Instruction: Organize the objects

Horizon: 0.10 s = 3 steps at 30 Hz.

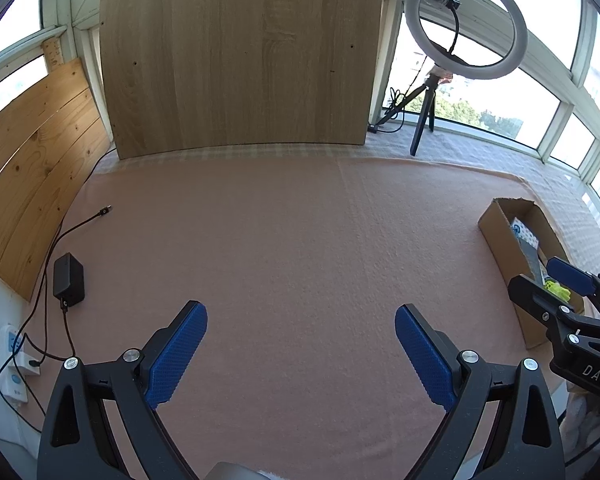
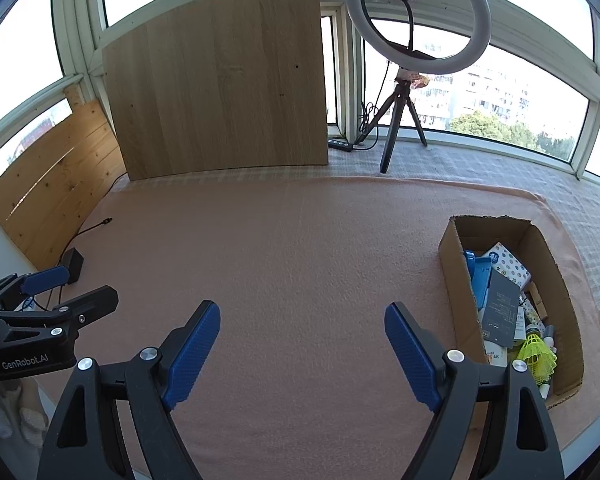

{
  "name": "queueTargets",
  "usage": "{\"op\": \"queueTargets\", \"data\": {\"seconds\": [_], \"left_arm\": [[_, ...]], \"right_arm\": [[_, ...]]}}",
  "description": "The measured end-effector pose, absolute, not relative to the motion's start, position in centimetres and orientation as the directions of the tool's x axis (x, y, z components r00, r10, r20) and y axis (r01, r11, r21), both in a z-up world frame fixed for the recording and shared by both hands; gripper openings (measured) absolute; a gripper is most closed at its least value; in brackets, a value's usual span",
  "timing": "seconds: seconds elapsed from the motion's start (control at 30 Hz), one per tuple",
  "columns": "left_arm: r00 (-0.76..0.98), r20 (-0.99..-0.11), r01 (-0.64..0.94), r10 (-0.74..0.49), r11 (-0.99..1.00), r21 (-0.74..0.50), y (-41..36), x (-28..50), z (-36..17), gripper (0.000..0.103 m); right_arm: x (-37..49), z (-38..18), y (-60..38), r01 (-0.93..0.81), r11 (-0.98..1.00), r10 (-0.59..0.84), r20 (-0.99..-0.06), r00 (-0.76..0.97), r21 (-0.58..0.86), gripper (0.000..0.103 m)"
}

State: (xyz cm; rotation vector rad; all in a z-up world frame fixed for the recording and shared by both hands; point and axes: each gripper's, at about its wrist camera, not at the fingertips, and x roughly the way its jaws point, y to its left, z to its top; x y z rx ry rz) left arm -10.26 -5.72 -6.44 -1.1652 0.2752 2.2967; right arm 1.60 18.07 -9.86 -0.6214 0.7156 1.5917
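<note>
1. Left of the cardboard box [image 2: 456, 280], well apart from it at the far left edge of the pink-covered desk [image 2: 300, 260], a black power adapter [image 1: 69, 280] lies with its cable [image 1: 85, 222] trailing onto the cloth; it is the only loose thing left outside the box.
2. The left tool [image 1: 300, 354] hovers over bare cloth left of the box, its blue pads spread wide and gripping nothing.
3. The right tool [image 2: 302, 354] sits nearer the box, just left of its near wall, likewise spread and empty.
4. The box lies at the right of the desk, open-topped, long and narrow. It is already packed: a dark grey booklet [image 2: 500, 308], a light blue item [image 2: 478, 276], a white carton with coloured dots [image 2: 508, 262] and a yellow-green shuttlecock [image 2: 536, 354] at the near end.
5. The sorting looks close to finished. If the adapter belongs in the box, the left tool is the better placed one; pinching the adapter's body rather than its cord would keep it from swinging.
6. Inside, free room shows only toward the far end, so anything added should go there.
</note>
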Motion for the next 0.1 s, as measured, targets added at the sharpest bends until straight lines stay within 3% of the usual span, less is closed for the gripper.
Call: {"op": "queueTargets", "data": {"seconds": [0.1], "left_arm": [[-0.474, -0.796, -0.553, 0.375, -0.831, -0.062, -5.76, -10.40, -6.58, 0.097]], "right_arm": [[1.69, -10.00, 18.18, -0.991, -0.086, 0.657, -0.742, -0.134, 0.104, 0.081]]}}
